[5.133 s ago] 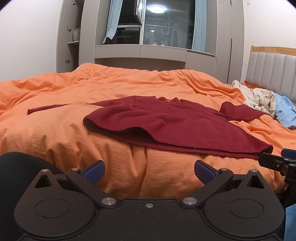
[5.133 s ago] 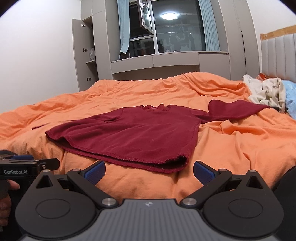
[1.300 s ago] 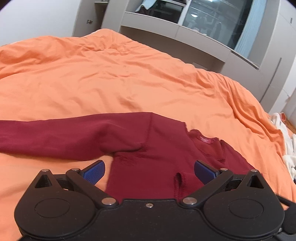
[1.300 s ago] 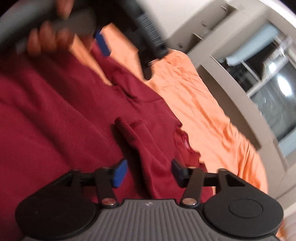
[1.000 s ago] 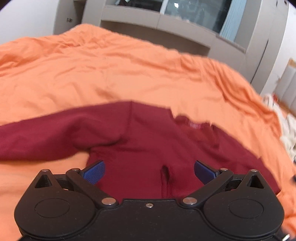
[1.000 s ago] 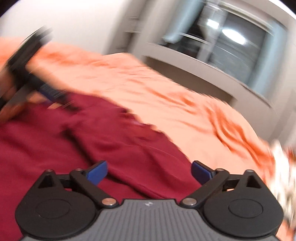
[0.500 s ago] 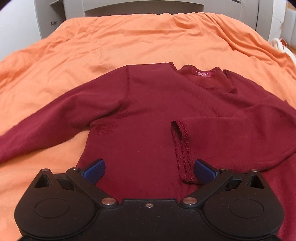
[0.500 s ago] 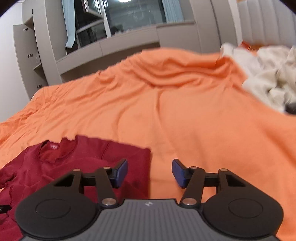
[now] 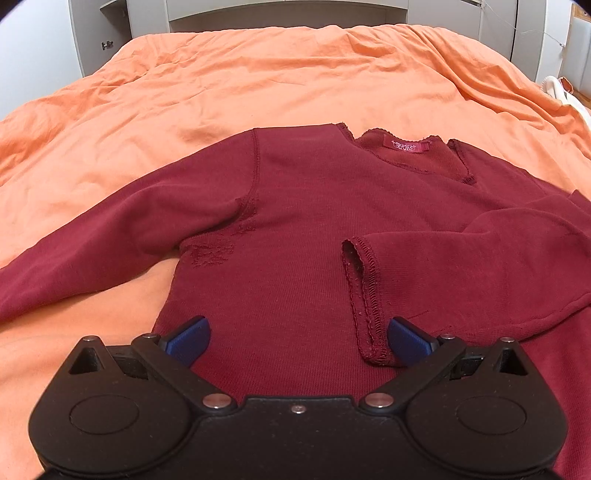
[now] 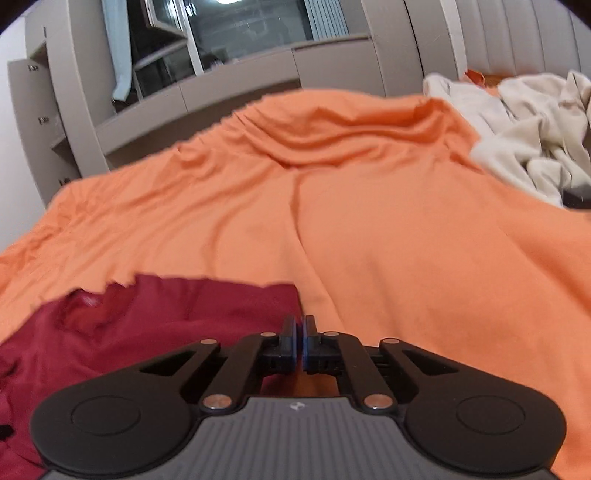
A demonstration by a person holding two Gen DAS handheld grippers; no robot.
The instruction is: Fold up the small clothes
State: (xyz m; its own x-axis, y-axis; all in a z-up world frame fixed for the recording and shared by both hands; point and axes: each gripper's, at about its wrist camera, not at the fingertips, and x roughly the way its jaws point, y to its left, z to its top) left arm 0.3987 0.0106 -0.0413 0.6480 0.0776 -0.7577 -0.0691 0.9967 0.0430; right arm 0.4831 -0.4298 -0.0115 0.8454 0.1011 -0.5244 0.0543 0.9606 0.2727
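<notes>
garment: a dark red long-sleeved top [image 9: 295, 229] lies spread front-up on the bed, neckline away from the left wrist camera, a pink label [image 9: 405, 144] showing inside the collar.
right-hand sleeve: in the left wrist view the sleeve [image 9: 472, 266] on the picture's right is folded across the chest, its stitched cuff [image 9: 364, 295] lying near the middle of the body.
left-hand sleeve: the other sleeve [image 9: 92, 251] stretches out flat to the picture's left over the cover and runs off the frame edge.
left gripper: the left gripper [image 9: 297, 338] is spread wide and holds nothing; it hangs over the lower body of the top, with the folded cuff just beside its right blue fingertip [image 9: 406, 341].
right gripper: the right gripper [image 10: 299, 341] has its blue pads brought together at the right edge of the top [image 10: 166, 325]; the view is blurred and i cannot tell whether any cloth is pinched between them.
bed: an orange duvet cover [image 9: 258, 85], creased, covers the whole bed under the top.
other laundry: a heap of cream-coloured clothes [image 10: 524, 122] lies at the far right of the bed in the right wrist view, well apart from the top.
background: grey cupboards [image 10: 240, 81] and a dark window [image 10: 251, 26] stand beyond the bed; a padded headboard [image 10: 517, 33] rises behind the cream heap.
</notes>
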